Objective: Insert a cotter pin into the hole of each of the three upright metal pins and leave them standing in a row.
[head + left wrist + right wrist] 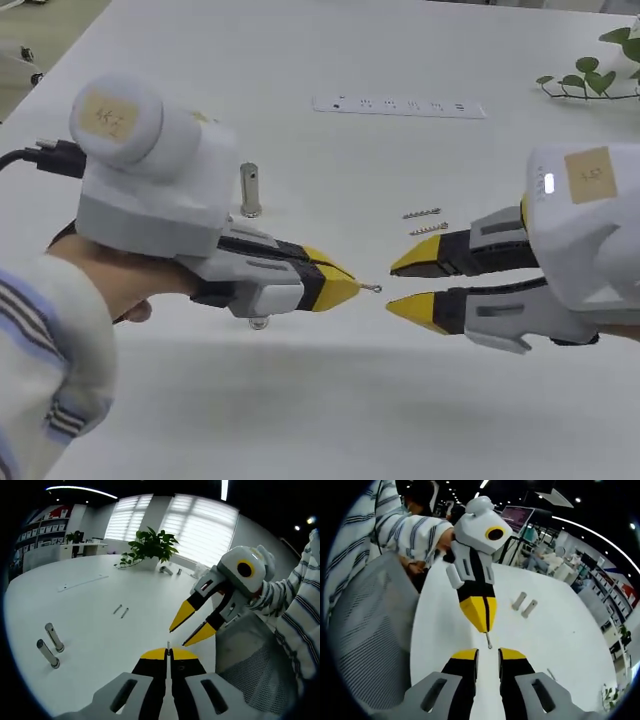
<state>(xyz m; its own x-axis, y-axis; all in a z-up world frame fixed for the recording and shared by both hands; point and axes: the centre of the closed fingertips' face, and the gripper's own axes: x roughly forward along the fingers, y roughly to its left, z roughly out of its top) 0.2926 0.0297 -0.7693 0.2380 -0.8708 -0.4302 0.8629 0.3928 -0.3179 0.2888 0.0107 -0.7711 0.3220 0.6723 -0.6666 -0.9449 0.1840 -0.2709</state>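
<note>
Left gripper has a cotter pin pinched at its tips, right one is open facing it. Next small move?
Probably ease the open right gripper forward and close it on the free end of the thin silver cotter pin sticking out of the shut left gripper: its yellow-tipped jaws face that end across a small gap.

The left tool point(352, 287) and right tool point(391, 288) face tip to tip with only a narrow gap between them. The cotter pin point(371, 288), pinched in the left tool's closed jaws, juts into that gap toward the right tool's spread jaws. One upright pin point(249, 190) stands just beyond the left tool, and a second pin point(259, 322) shows under its body. Two loose cotter pins point(422, 213) lie near the right tool's far side. The desk point(300, 410) is bare toward the person. The power strip point(400, 105) and plant point(595, 78) sit well apart, far back.
</note>
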